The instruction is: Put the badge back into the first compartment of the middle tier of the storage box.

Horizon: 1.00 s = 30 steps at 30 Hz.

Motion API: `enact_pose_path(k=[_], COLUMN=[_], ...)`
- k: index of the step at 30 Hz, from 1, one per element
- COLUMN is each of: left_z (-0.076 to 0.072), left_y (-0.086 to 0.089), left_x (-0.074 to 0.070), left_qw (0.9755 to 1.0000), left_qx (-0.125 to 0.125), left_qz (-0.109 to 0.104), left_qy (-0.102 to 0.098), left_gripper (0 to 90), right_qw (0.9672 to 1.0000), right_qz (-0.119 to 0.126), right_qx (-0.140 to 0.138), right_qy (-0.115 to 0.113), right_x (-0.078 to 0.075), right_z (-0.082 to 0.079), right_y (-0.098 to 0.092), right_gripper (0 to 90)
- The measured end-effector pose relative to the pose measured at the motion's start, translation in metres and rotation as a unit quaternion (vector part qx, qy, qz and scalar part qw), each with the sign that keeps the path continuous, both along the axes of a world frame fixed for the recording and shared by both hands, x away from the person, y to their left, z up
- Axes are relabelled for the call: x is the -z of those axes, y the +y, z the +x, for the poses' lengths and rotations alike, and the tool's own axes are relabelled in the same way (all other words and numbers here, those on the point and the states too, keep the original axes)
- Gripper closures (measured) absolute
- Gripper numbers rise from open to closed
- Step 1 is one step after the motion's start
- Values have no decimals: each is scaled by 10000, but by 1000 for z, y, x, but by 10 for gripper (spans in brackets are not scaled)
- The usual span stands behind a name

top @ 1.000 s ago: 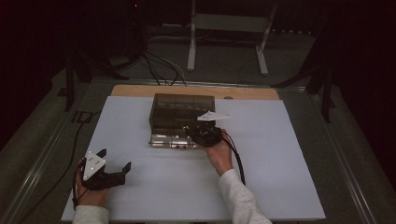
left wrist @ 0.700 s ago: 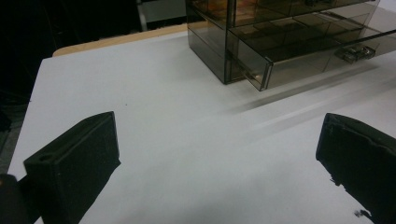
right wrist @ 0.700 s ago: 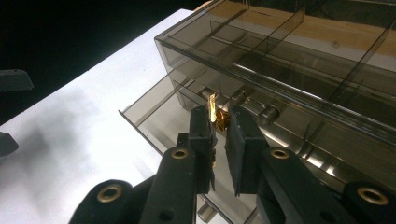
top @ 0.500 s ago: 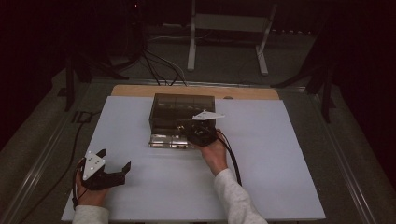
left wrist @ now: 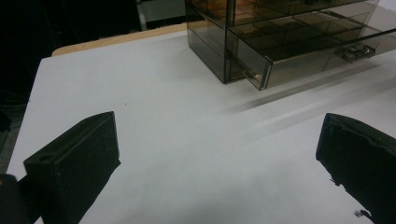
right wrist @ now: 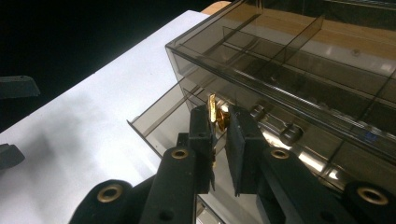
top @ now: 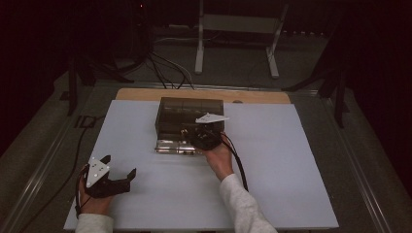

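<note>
A smoky clear drawer cabinet [top: 187, 114] stands at the middle back of the white board [top: 291, 184]. Its bottom drawer [top: 172, 145] is pulled out toward the person. My right gripper [top: 197, 138] sits at the drawer's right front, with its grey plate above it. In the right gripper view my right gripper [right wrist: 219, 114] is shut on a small brass part [right wrist: 213, 108], held over the open drawer [right wrist: 163, 116] just under the cabinet [right wrist: 303, 60]. My left gripper [top: 120, 166] rests open near the board's front left. Nothing lies between its jaws in the left gripper view, where my left gripper [left wrist: 219, 126] faces the cabinet [left wrist: 261, 28].
A wooden strip [top: 145, 93] runs along the board's far edge. Behind the table stand a metal frame [top: 233, 39] and loose cables [top: 165, 68] on the floor. A cable [top: 238, 165] trails from the right gripper along the sleeve.
The right gripper has drifted slightly left along the drawer front, still gripping the brass part. The left gripper has not moved.
</note>
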<state>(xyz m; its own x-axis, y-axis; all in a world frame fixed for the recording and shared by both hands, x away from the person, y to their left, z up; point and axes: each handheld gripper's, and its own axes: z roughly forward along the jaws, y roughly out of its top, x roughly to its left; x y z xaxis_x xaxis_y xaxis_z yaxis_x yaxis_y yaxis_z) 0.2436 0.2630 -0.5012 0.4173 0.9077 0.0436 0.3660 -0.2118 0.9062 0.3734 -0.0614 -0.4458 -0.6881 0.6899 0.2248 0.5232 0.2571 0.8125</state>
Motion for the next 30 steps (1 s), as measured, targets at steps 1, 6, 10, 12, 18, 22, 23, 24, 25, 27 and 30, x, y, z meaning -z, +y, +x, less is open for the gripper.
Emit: enact_pose_path(k=[1, 6, 10, 12, 18, 22, 23, 24, 25, 27, 30], left_z=[0, 0, 0, 0, 0, 0, 0, 0, 0, 1, 0], left_y=[0, 0, -1, -1, -1, -1, -1, -1, -1, -1, -1], left_x=[0, 0, 0, 0, 1, 1, 1, 1, 1, 1, 1], left_qw=[10000, 10000, 10000, 10000, 10000, 10000, 10000, 10000, 10000, 10000, 10000], left_qx=[-1, 7, 17, 8, 18, 20, 21, 21, 24, 28, 30], left_qz=[-2, -5, 16, 12, 15, 10, 11, 12, 16, 25, 26], left_qy=[-3, 8, 10, 15, 12, 17, 15, 16, 17, 18, 15], left_gripper=[6, 6, 6, 6, 6, 6, 6, 6, 6, 6, 6], right_qw=[10000, 10000, 10000, 10000, 9999, 9999, 9999, 9998, 9998, 9998, 9997], right_qz=[8, 19, 52, 41, 33, 40, 41, 45, 53, 37, 30], right_qx=[-9, -39, -36, -44, -51, -67, -76, -73, -78, -94, -115], right_qy=[-2, 20, 72, 73, 126, 147, 147, 165, 177, 181, 193], right_x=[0, 2, 3, 4, 7, 9, 9, 9, 9, 10, 10], right_z=[0, 1, 3, 3, 4, 4, 5, 5, 4, 4, 4], right_y=[1, 4, 4, 5, 7, 10, 10, 11, 12, 14, 16], right_gripper=[817, 817, 817, 817, 817, 817, 817, 817, 817, 817, 817])
